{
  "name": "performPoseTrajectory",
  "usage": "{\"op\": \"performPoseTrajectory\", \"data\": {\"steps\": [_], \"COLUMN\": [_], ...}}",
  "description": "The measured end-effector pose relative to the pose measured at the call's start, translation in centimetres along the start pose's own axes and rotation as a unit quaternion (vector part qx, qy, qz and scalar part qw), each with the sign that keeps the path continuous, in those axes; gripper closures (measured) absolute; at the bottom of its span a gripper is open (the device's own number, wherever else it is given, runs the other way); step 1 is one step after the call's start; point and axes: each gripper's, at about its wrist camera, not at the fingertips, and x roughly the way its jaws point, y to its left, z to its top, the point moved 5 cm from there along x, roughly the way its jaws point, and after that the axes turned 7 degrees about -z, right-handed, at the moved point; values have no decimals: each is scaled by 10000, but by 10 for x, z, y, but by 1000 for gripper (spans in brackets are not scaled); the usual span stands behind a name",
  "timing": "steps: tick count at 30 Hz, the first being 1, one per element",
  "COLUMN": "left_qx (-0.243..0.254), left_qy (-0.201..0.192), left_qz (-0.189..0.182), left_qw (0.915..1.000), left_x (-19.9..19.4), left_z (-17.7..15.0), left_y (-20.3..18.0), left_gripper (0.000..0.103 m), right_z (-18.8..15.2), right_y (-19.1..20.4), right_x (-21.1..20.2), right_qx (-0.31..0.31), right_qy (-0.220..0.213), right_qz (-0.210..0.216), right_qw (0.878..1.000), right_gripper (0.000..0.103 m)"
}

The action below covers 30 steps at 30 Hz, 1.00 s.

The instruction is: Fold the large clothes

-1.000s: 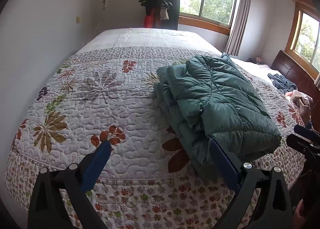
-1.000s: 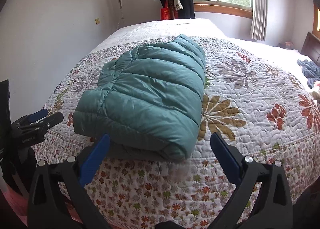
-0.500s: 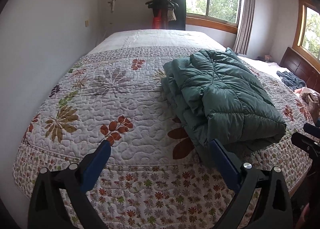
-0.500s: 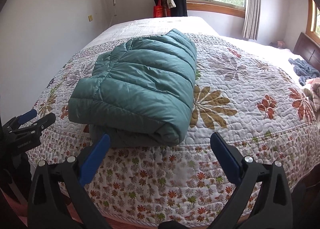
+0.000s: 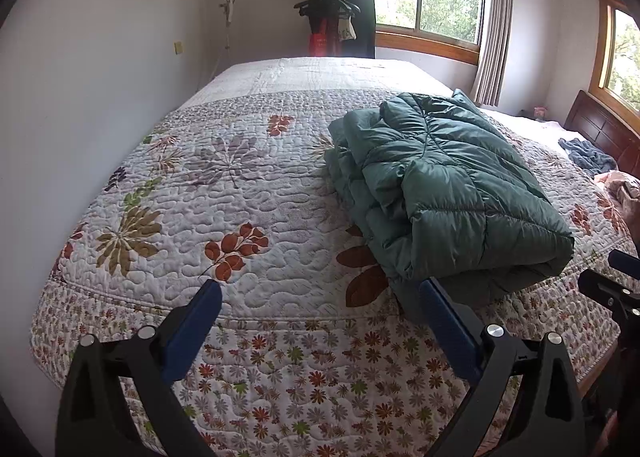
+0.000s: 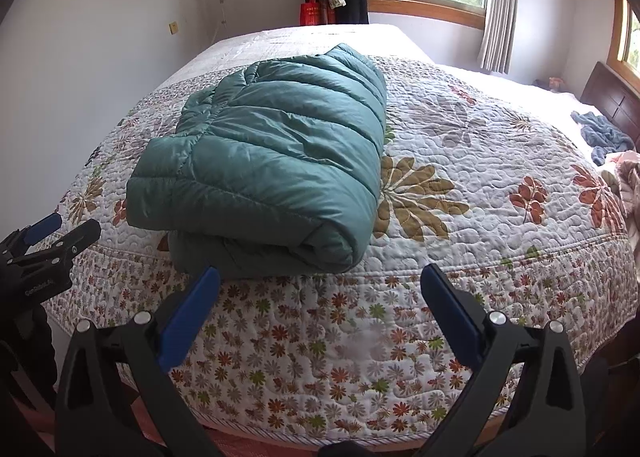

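Both of my grippers have drawn back from the bed over the last second, so the folded jacket now sits smaller and higher in each view and more of the quilt's hanging border shows below it. Nearest, at the bottom of the left wrist view, my left gripper (image 5: pixel 320 321) has its blue fingers spread wide with nothing between them; my right gripper (image 6: pixel 320 297) is just as wide apart and empty at the bottom of its own view. Beyond them the flowered quilt (image 5: pixel 240 217) covers the bed edge. On it, at centre right of the left view and centre left of the right view, the green puffer jacket (image 6: pixel 264 165) lies as a thick, squared bundle, its rolled end toward me and close to the quilt's front edge. Nothing trails loose that I can see, so I judge this fold finished. Farther off, at the right edge, a blue garment (image 6: pixel 604 135) and some pinkish cloth lie crumpled near the headboard; those may be what is left
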Motion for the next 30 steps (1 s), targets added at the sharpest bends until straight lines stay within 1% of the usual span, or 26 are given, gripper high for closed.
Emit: {"op": "performPoseTrajectory", "data": {"steps": [9,23,30], "left_qx": [45,72,104], "left_qy": [115,186,176], "left_qz": [13,27,34], "left_qw": [9999,9998,9998], "left_x": [6,13,13], "left_z": [-3,-4,-4], "left_y": [-3,-4,-6], "left_gripper": [4,4,4], "right_z": [1,2,2], "right_y": [1,3,7], "right_x": [6,10,9], "right_qx": [29,-27,-30], "right_qy": [81,120,130], "right_qz": [47,144,314], "right_qw": [10000,9998,9994], "right_gripper": [3,3,3]}}
